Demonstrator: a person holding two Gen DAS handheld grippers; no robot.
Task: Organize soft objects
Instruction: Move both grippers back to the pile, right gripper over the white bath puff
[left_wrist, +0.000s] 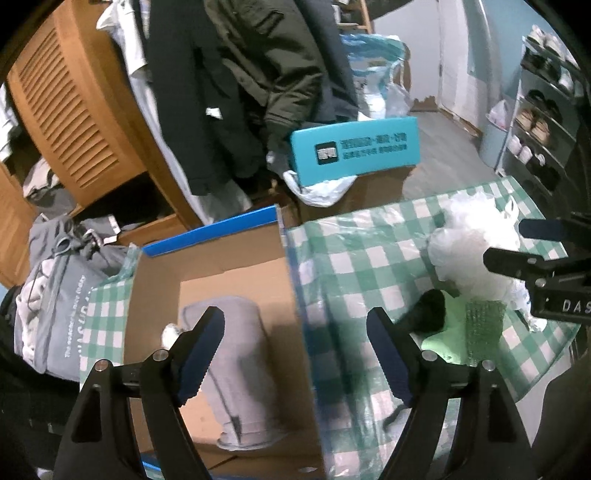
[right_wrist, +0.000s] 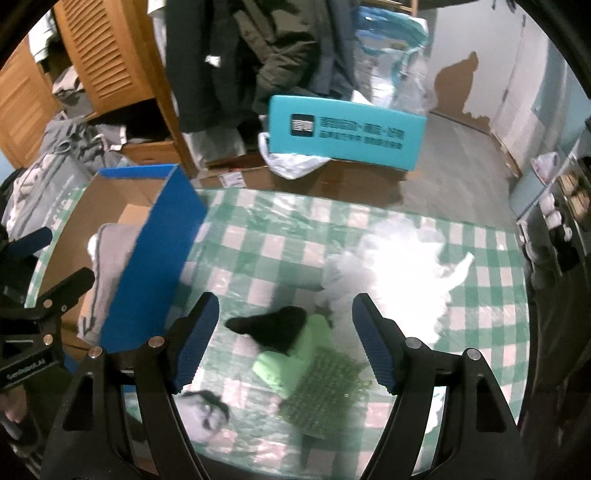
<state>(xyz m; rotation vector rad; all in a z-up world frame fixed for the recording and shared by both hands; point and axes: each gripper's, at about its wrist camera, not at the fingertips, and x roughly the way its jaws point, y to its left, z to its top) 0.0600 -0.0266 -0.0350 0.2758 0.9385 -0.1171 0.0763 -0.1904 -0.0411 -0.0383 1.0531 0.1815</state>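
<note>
A cardboard box with a blue rim (left_wrist: 221, 273) (right_wrist: 155, 243) stands on the checked tablecloth at the left. A folded grey cloth (left_wrist: 236, 369) (right_wrist: 110, 273) lies inside it. My left gripper (left_wrist: 295, 354) is open and empty, above the box's right wall. My right gripper (right_wrist: 284, 339) is open and empty, over a black soft item (right_wrist: 277, 328) (left_wrist: 428, 310), a green cloth (right_wrist: 295, 365) and a green mesh piece (right_wrist: 325, 387) (left_wrist: 484, 328). A white plastic bag (right_wrist: 399, 269) (left_wrist: 476, 247) lies just beyond. A small white and black item (right_wrist: 207, 413) lies near the front edge.
The table with green and white checked cover (right_wrist: 280, 240) (left_wrist: 362, 251) holds everything. Behind it are a teal box (right_wrist: 343, 133) (left_wrist: 354, 147), hanging coats (left_wrist: 229, 92), a wooden wardrobe (left_wrist: 74, 103), a grey bag (left_wrist: 55, 295) at left and a shoe rack (left_wrist: 543, 110) at right.
</note>
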